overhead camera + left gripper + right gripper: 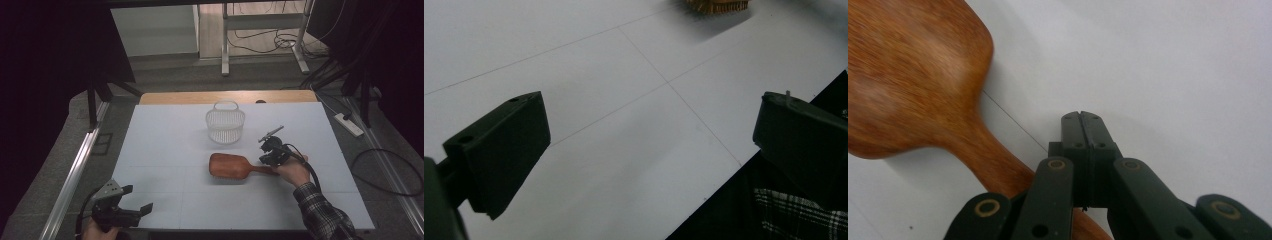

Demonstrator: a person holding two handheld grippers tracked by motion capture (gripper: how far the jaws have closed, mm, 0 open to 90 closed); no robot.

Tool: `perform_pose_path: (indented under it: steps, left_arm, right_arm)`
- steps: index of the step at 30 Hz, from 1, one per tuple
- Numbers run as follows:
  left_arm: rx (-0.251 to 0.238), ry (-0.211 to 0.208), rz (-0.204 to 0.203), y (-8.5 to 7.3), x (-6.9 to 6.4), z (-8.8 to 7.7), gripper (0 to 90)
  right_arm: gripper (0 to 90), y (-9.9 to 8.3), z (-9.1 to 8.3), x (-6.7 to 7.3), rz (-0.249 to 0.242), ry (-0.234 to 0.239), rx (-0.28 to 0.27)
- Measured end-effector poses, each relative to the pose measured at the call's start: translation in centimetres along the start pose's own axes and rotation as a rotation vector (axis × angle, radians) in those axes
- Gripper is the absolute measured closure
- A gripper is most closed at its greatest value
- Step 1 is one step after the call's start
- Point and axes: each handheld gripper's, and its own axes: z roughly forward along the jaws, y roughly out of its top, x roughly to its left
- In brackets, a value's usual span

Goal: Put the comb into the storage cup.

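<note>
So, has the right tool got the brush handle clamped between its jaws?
No: in the right gripper view the right tool has its jaws shut flat on each other, with the wooden brush handle passing beneath them.

Reddish-brown wooden hairbrush point(230, 166), white basket point(225, 123), plaid sleeve point(320, 210)

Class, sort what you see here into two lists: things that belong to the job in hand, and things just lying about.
Part of the job:
- wooden hairbrush
- right gripper, jaws shut, over the brush handle

Lying about:
- white wire basket, standing apart behind the brush
- left gripper, open, at the table's near edge
- power strip on the floor
</note>
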Motion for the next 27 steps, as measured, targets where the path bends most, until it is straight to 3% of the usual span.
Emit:
perform_pose_path:
  steps: [8, 27]
  left_arm:
    - [0.0, -0.001, 0.0, 0.0, 0.0, 0.0, 1.9]
    - [0.004, 0.0, 0.004, 0.1, 0.0, 0.1, 2.1]
  right_arm:
    - [89.8, -0.4, 0.3, 0.1, -0.005, 0.014, 0.017]
    - [89.8, -2.4, -0.8, 2.3, -0.024, 0.075, 0.02]
